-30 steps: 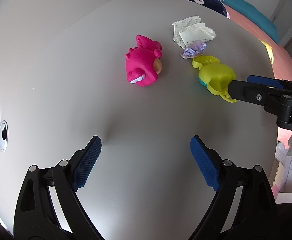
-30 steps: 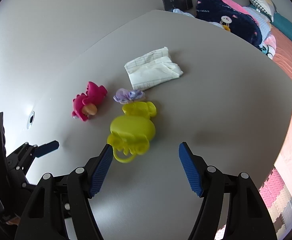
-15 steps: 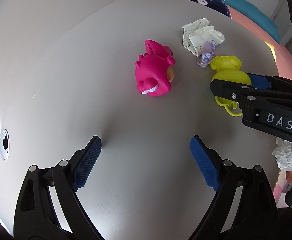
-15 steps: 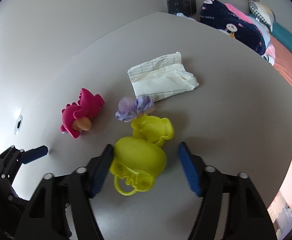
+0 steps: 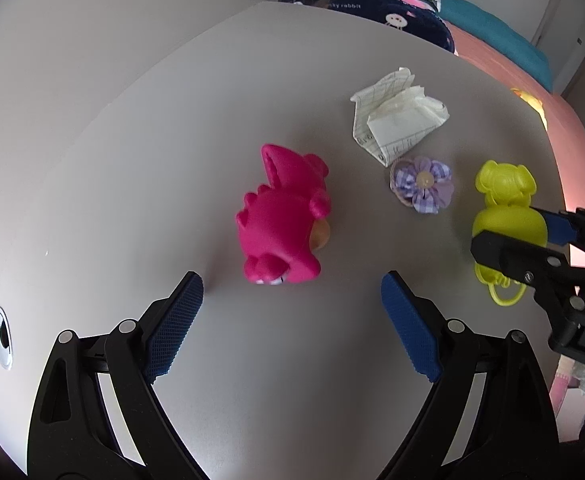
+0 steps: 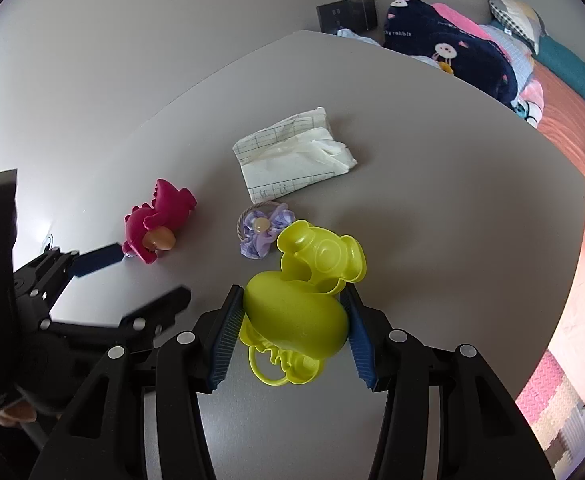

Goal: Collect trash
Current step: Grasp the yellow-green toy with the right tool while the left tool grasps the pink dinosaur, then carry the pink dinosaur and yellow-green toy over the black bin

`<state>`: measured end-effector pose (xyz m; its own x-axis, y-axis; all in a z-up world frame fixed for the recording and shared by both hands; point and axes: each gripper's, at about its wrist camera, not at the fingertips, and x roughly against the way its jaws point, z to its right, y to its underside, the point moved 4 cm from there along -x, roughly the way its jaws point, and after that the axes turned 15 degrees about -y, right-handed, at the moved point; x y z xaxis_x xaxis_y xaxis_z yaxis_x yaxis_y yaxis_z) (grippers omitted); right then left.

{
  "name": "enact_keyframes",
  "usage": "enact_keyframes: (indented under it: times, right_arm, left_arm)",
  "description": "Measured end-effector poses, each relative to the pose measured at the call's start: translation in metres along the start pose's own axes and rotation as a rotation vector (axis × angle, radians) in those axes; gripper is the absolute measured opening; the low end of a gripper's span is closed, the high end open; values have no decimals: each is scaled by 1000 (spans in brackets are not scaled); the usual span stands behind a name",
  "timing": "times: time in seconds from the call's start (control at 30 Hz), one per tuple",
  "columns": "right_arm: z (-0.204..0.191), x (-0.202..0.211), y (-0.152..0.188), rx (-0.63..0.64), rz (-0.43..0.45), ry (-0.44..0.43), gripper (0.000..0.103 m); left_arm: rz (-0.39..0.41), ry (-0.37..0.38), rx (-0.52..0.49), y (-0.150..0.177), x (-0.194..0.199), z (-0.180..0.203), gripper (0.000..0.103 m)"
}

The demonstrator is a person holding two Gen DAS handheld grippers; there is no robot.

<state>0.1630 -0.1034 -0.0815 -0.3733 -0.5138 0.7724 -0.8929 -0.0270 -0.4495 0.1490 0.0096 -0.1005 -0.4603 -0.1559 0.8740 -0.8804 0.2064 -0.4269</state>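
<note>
Both tools have moved: the right gripper [image 6: 290, 332] has come in around the yellow toy [image 6: 300, 300], and its jaws have just been closing on it. Now the blue pads press on both sides of the toy's round body. The left gripper [image 5: 292, 324] has slid closer to the pink toy [image 5: 284, 224] and stands wide open, holding nothing, with the toy just past its tips.

On the desk [image 6: 432, 208], the yellow toy sits near the right edge. The tissue pack [image 6: 292, 156] lies toward the far edge, and the purple flower [image 6: 262, 230] is between it and the toys.

The yellow toy is smooth and round, so it may slip or pop out when lifted. If it swings, it may bump the flower, which is right beside it. The two grippers are near each other and may knock together.
</note>
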Motion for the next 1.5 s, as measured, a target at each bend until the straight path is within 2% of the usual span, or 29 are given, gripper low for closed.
enact_keyframes:
  times: [0.07,0.17,0.3,0.43,0.7,0.9,1.5]
  right_arm:
    - [3,4,1,-5,2,2,51]
    - [8,10,4,-16,4,4,51]
    - [14,17,7,-26,11,11,51]
    - [17,25,15,-34,16,13,51]
    - [20,38,28,-38,19,6,51]
    - [24,53,37,-39,33,1,51]
    - [53,128,67,-23,104,4,51]
  left_arm:
    - [11,-3,3,-8,-1,1,74]
    - [11,-8,6,-13,-3,-4,64]
    - [20,-15,1,-24,-6,1,57]
    - [33,-7,-7,-25,-3,1,41]
    - [35,27,-18,-22,1,18,41]
    - [57,37,-48,-13,20,39,41]
    - [116,87,-143,7,78,115,41]
